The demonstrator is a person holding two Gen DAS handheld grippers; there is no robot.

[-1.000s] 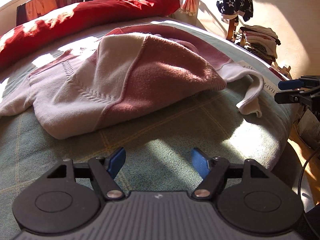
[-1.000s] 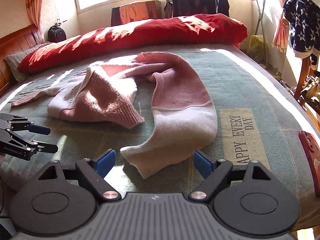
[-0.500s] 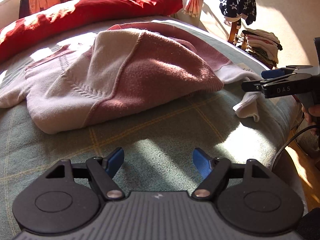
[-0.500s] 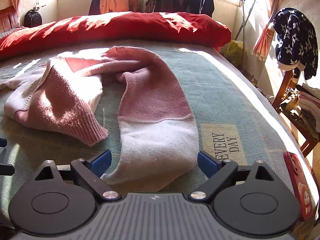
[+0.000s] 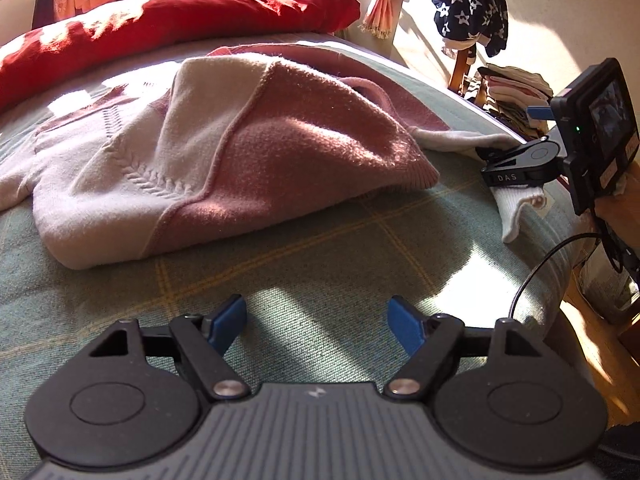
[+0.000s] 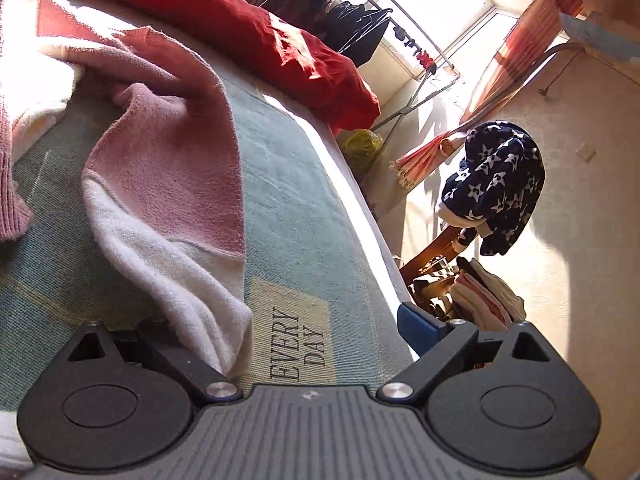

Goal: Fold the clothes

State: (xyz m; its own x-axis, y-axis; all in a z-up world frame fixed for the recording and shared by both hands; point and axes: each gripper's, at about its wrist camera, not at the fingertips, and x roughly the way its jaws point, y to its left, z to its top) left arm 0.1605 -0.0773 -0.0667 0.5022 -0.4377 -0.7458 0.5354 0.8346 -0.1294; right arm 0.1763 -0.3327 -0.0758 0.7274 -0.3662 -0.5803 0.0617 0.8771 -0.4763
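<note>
Left hand-held gripper point(image 5: 318, 322) wide over bed point(image 5: 320, 248), sweater point(image 5: 240, 140) ahead. My right hand-held gripper point(image 6: 320, 336) wide, white sleeve cuff point(image 6: 200, 312) draped over its left finger.

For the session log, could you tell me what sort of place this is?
Most likely a home bedroom: a bed with a red duvet, a clothes rack by the window, and folded clothes beside it.
</note>
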